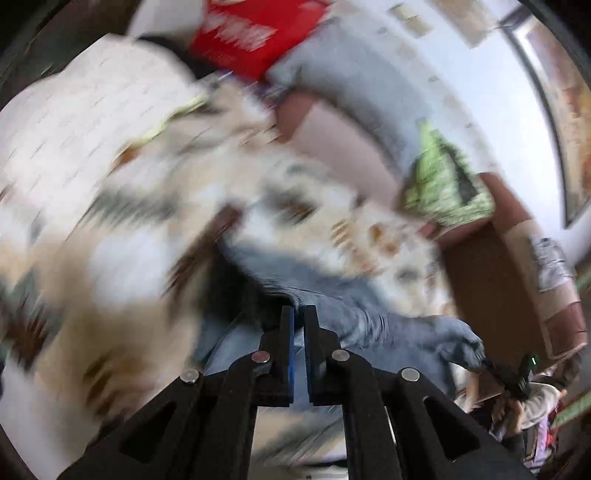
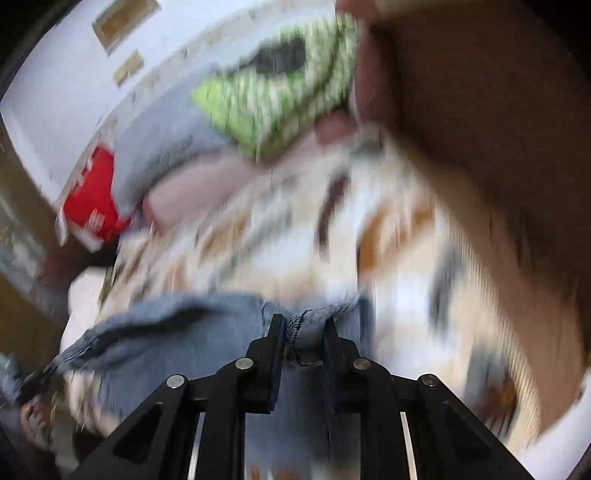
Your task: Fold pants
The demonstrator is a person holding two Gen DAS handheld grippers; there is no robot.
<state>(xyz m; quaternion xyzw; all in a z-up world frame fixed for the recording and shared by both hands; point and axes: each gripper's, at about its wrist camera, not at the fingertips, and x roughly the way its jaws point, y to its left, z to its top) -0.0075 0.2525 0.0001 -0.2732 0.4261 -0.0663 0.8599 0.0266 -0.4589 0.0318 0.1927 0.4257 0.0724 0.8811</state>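
The blue-grey denim pants (image 1: 373, 310) hang lifted over a patterned bedspread (image 1: 122, 229), and everything is smeared by motion. In the left wrist view my left gripper (image 1: 299, 312) is shut, with a thin edge of the denim pinched at its tips. From there the cloth stretches right to my right gripper (image 1: 511, 378), which is small at the frame's edge. In the right wrist view my right gripper (image 2: 304, 321) is shut on a bunched, stitched hem of the pants (image 2: 308, 330). The rest of the pants trail left toward a dark blur at the far left, too smeared to identify.
A green patterned pillow (image 2: 280, 85), a grey pillow (image 1: 351, 77) and a red package (image 1: 251, 29) lie at the far side of the bed. A brown panel (image 2: 480, 122) rises to the right. Behind is a white wall (image 1: 487, 74).
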